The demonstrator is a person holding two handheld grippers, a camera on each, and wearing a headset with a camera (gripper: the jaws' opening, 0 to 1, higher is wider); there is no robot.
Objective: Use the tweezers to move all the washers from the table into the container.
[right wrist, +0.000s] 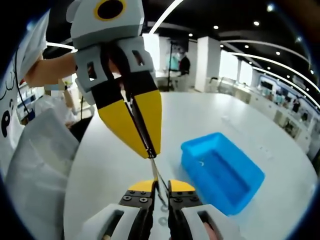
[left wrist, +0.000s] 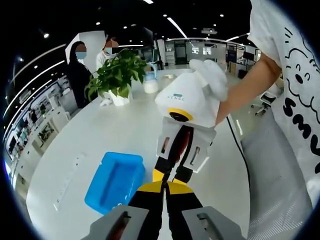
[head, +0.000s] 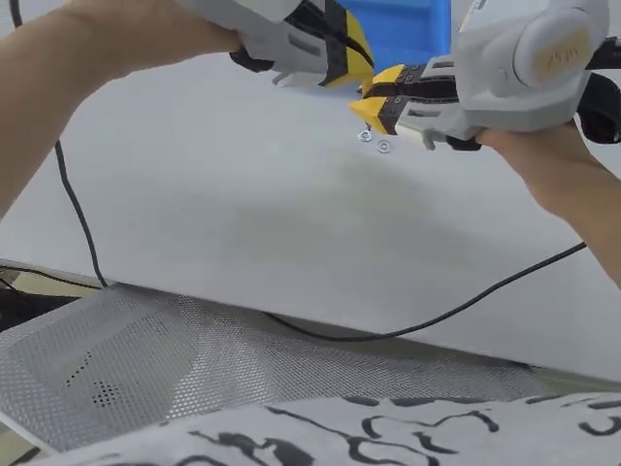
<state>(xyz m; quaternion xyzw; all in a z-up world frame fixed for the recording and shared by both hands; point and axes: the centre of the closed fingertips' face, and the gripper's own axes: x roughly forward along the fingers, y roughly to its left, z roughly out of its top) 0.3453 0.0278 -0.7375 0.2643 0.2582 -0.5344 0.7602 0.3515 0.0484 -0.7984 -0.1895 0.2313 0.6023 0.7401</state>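
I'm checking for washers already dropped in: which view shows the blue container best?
The right gripper view: the blue container sits whole, its inside open to view. The left gripper view shows the container too, smaller, with its near corner behind the tongs of the left gripper. In the head view a strip of it shows at the top edge.

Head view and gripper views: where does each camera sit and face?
Head view: on the person's head, facing down at the table; left gripper, right gripper, both forearms show.
Left gripper view: on the left gripper, facing the right gripper; own jaws, arm, shirt show.
Right gripper view: on the right gripper, facing the left gripper holding tweezers; own jaws, arm show.
Both gripper views share the blue container.
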